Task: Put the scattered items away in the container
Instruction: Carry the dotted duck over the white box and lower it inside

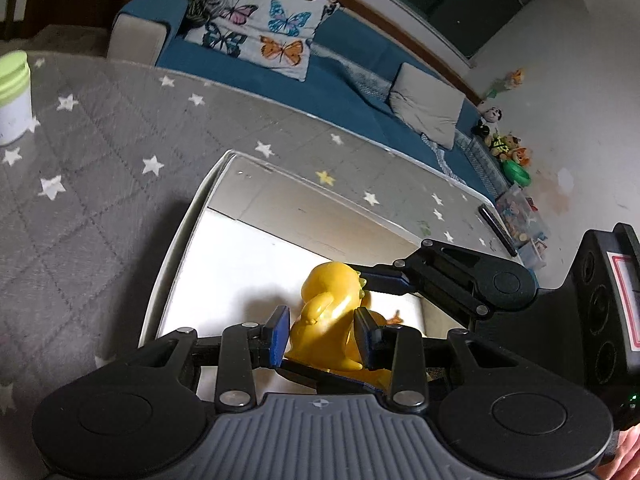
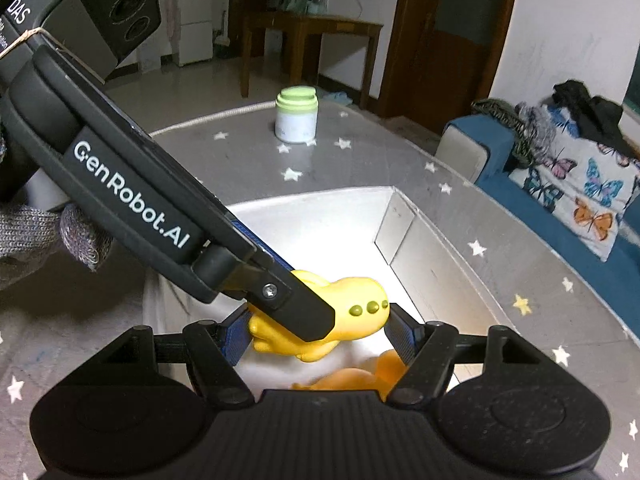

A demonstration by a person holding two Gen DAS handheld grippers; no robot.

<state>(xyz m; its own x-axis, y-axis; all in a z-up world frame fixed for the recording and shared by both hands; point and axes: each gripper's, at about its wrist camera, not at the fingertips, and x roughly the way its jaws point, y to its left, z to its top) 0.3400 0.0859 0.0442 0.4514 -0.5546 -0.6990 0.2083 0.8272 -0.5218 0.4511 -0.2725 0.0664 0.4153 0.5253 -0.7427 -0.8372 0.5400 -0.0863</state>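
Observation:
A yellow toy dinosaur [image 1: 330,312] hangs inside the white box [image 1: 188,232]. My left gripper [image 1: 322,336] has its blue pads on both sides of the toy's body. My right gripper [image 2: 320,330] also spans the same toy [image 2: 352,312], its pads against both sides; its finger [image 1: 384,276] touches the toy's head in the left wrist view. The left gripper's body [image 2: 132,200] crosses the right wrist view and hides part of the toy. An orange toy [image 2: 352,380] lies on the white box's [image 2: 404,252] floor below.
A white jar with a green lid [image 2: 296,116] stands on the grey star-patterned mat [image 1: 100,184] beyond the box. A blue sofa with a butterfly cushion [image 1: 264,32] runs along the mat's far side. A dark flat remote-like object [image 1: 498,228] lies near the mat's edge.

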